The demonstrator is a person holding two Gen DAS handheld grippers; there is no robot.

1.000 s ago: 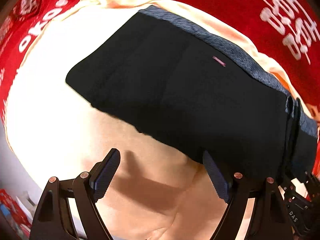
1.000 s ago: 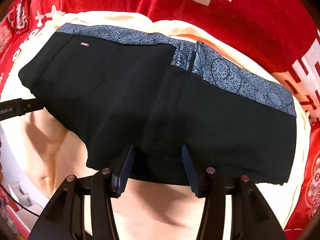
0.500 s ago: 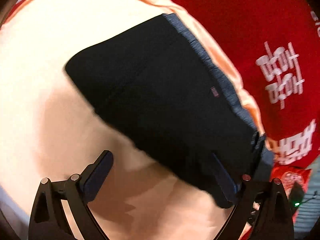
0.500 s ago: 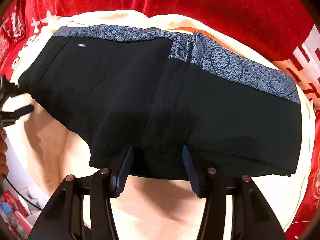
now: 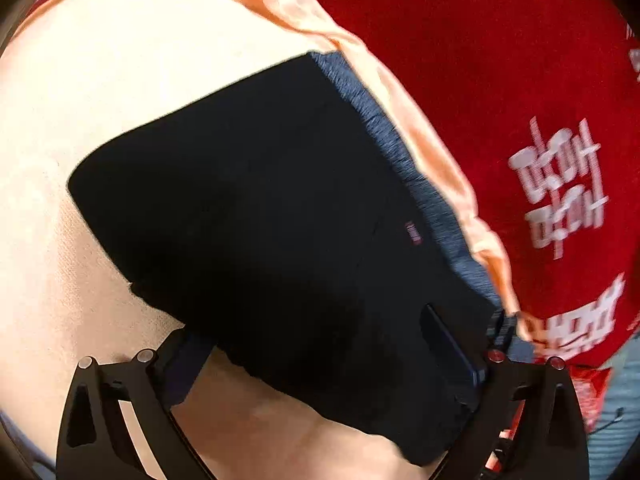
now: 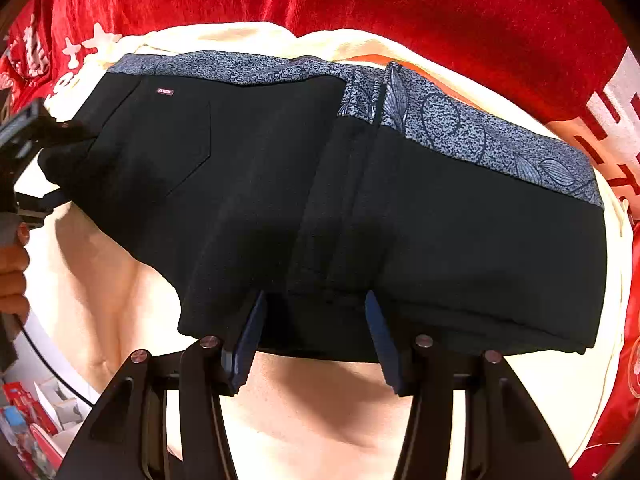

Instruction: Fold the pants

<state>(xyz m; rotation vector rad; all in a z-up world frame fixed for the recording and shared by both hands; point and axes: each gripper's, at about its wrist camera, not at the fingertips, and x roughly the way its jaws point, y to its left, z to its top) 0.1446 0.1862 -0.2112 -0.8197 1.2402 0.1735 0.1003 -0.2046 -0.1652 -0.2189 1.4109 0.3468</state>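
From the left wrist, the left gripper (image 5: 320, 360) stood wide with its jaws spread over the near corner of the black pants (image 5: 260, 216) on the cream cloth (image 5: 80, 80); a clean fold wanted that whole edge gathered first.

From the right wrist, the right gripper (image 6: 316, 336) was half-spread, straddling the hem, pads seemingly not pressing. The pants lay folded, long axis across the view, patterned waistband (image 6: 460, 128) on the far side.

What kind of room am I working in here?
Probably a home bedroom: the black pants lie on a cream sheet over a red patterned blanket, like a bed.
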